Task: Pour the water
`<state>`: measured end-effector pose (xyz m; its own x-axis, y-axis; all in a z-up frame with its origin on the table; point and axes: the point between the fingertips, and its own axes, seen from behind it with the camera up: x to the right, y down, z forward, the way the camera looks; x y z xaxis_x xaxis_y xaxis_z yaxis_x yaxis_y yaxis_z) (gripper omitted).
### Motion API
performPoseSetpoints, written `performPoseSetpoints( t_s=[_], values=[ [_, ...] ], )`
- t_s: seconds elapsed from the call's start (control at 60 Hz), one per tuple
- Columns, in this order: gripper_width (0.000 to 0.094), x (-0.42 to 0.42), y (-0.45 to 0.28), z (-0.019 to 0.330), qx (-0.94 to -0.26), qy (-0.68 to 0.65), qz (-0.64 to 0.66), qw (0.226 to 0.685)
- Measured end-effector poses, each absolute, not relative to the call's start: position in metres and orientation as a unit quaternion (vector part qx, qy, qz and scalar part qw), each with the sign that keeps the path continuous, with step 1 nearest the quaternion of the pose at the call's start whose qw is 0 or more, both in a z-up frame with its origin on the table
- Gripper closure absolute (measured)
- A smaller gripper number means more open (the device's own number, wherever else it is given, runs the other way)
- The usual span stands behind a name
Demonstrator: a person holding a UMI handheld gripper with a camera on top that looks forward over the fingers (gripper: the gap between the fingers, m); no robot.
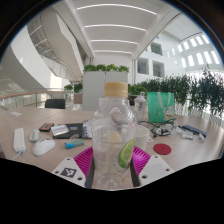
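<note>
Bright daylight from windows (pixel 196 55) and ceiling strips (pixel 110 27); strong fisheye bending at edges; soft shadows.

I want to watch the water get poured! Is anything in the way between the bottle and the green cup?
Nothing visible blocks it. The clear bottle stands between the gripper fingers; whether they squeeze it is unclear. The green cup stands beyond it on the table, slightly to one side.

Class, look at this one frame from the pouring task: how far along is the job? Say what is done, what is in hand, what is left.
Done: the gripper has the clear bottle, which sits upright between the pink pads; they seem to press on it. In hand: holding it above the table. Left: tilting and pouring; the teal cup beyond looks a likely target, but nothing shows water flowing yet.
</note>
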<state>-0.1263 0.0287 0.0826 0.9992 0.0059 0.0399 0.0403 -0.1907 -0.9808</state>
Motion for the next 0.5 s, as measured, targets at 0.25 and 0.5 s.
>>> performPoseSetpoints(
  t_s=[0.25, 0.5],
  values=[
    [0.0529, -0.143, 0.052, 0.076, -0.802, -0.003, 0.052, 0.595],
    [0.0528, -0.21, 0.077, 0.155, -0.74, 0.243, 0.411, 0.475]
  ],
)
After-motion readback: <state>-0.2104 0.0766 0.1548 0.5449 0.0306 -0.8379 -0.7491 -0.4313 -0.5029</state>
